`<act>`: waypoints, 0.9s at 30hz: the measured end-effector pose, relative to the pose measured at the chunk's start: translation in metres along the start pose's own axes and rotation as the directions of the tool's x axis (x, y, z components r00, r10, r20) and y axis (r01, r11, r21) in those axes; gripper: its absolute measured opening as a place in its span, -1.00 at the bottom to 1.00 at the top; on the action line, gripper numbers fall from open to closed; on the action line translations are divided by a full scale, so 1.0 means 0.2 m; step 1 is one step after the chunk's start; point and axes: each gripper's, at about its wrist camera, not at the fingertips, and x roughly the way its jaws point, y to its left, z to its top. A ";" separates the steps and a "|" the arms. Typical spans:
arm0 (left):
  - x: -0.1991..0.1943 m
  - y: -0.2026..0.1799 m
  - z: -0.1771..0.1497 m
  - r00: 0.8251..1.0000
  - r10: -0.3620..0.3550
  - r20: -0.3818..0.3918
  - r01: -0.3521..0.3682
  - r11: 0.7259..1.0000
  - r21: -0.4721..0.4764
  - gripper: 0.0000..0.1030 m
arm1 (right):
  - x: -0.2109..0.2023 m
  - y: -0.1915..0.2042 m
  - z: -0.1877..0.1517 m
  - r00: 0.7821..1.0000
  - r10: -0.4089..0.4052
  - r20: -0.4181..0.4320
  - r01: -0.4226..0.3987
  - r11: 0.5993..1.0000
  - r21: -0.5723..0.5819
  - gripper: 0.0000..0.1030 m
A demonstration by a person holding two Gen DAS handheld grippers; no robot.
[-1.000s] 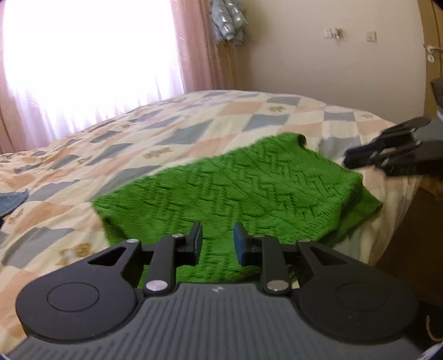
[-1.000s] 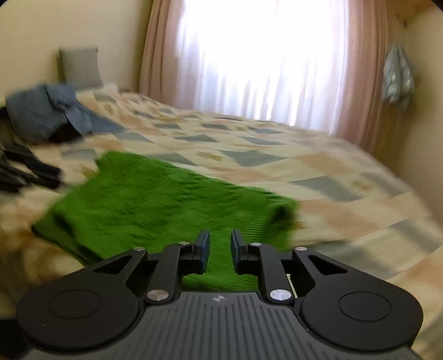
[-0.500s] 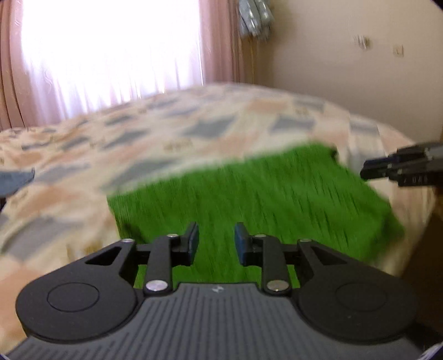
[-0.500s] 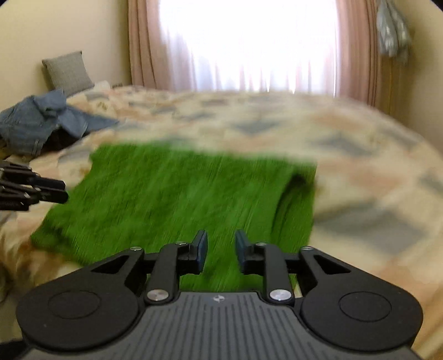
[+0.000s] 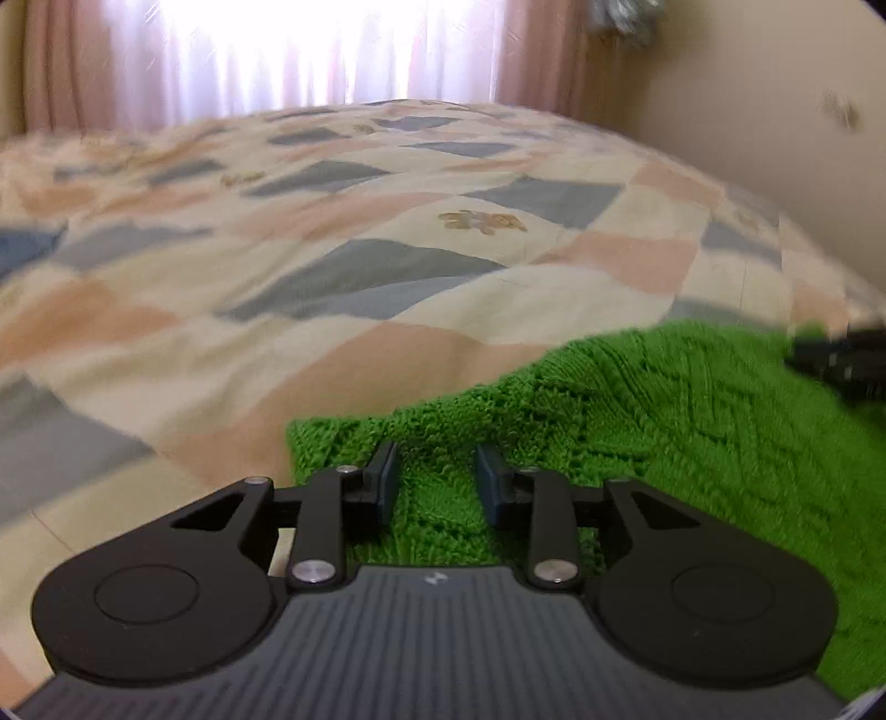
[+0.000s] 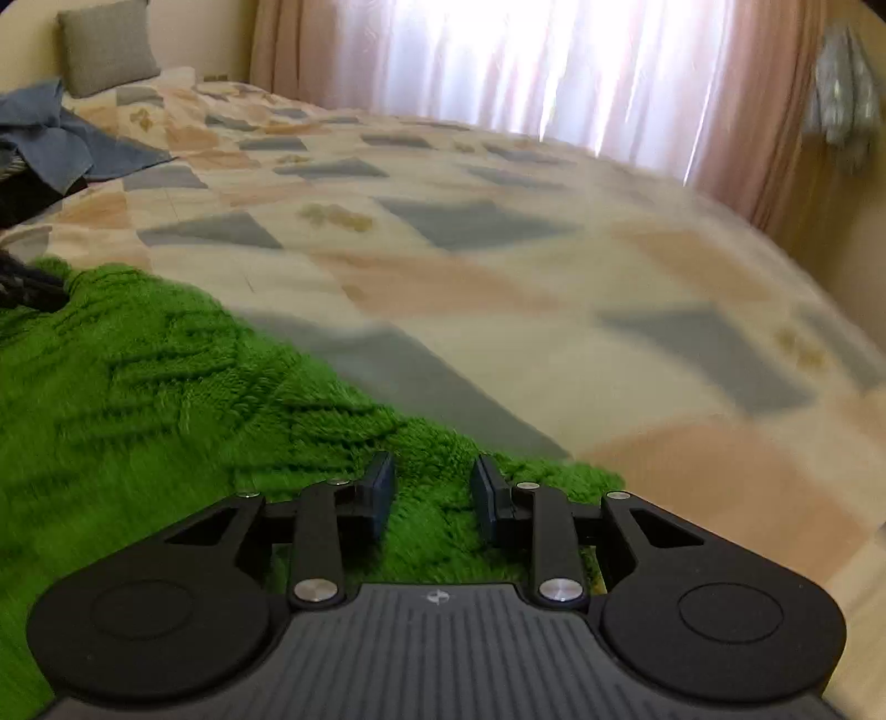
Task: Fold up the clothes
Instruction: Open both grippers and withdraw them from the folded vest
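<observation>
A green knitted sweater [image 5: 664, 421] lies flat on the patchwork bedspread [image 5: 387, 266]. My left gripper [image 5: 434, 482] is open, low over the sweater's left far corner, with knit showing between its fingers. My right gripper [image 6: 432, 487] is open too, low over the sweater [image 6: 166, 387] near its right far corner. The right gripper shows as a dark blur [image 5: 841, 360] at the right edge of the left wrist view. The left gripper is a dark shape [image 6: 27, 288] at the left edge of the right wrist view.
Blue denim clothes [image 6: 50, 138] are heaped at the far left of the bed, below a grey pillow [image 6: 105, 47]. Pink curtains [image 6: 742, 99] frame a bright window behind the bed. A patterned cloth [image 6: 844, 105] hangs on the wall at right.
Both grippers have dropped down and forward, each to a far corner of the sweater. Their jaws have opened a little wider. The sweater has not moved.
</observation>
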 end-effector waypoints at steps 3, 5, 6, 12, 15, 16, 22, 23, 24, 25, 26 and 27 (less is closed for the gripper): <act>-0.05 -0.01 0.03 0.999 0.039 -0.004 -0.039 0.999 -0.015 -0.47 | -0.03 -0.04 -0.02 1.000 0.015 0.013 -0.017 0.996 0.090 -0.47; -0.14 -0.05 0.03 0.997 0.077 0.001 -0.077 0.997 -0.010 -0.53 | -0.09 -0.04 -0.02 0.999 -0.027 0.023 0.024 0.993 0.117 -0.48; -0.20 -0.08 0.03 0.996 0.087 0.008 -0.087 0.996 -0.005 -0.55 | -0.12 -0.04 -0.02 0.998 -0.047 0.029 0.043 0.990 0.131 -0.48; -0.52 -0.28 -0.10 0.999 0.030 0.018 -0.030 1.000 -0.003 -0.39 | -0.60 0.08 -0.15 0.984 -0.016 0.177 -0.031 0.965 0.260 -0.41; -0.58 -0.35 -0.24 1.000 0.015 -0.021 -0.016 1.000 -0.027 -0.37 | -0.78 0.25 -0.29 0.980 0.047 0.193 -0.099 0.958 0.270 -0.42; -0.59 -0.37 -0.29 0.999 0.010 -0.033 -0.011 0.999 -0.035 -0.37 | -0.78 0.28 -0.34 0.988 0.045 0.150 -0.086 0.957 0.277 -0.42; -0.72 -0.47 -0.43 0.999 -0.011 -0.050 0.009 0.999 -0.049 -0.36 | -0.90 0.39 -0.50 0.997 0.036 0.068 -0.057 0.933 0.356 -0.51; -0.73 -0.47 -0.43 0.999 -0.018 -0.044 0.015 0.998 -0.055 -0.34 | -0.93 0.39 -0.49 0.996 0.020 0.090 -0.051 0.935 0.351 -0.50; -0.73 -0.47 -0.43 0.999 -0.017 -0.044 0.015 0.998 -0.055 -0.26 | -0.97 0.40 -0.48 0.994 0.006 0.111 -0.044 0.937 0.347 -0.50; -0.71 -0.48 -0.44 0.998 0.007 -0.062 -0.010 0.999 -0.048 -0.23 | -0.98 0.40 -0.48 0.993 0.004 0.114 -0.044 0.936 0.349 -0.50; -0.68 -0.48 -0.45 0.996 0.032 -0.079 -0.035 0.999 -0.040 -0.21 | -0.99 0.40 -0.48 0.993 0.002 0.116 -0.044 0.935 0.353 -0.50; -0.67 -0.50 -0.47 0.993 0.057 -0.100 -0.061 0.997 -0.041 -0.21 | -0.95 0.40 -0.50 0.996 0.002 0.089 -0.034 0.930 0.365 -0.49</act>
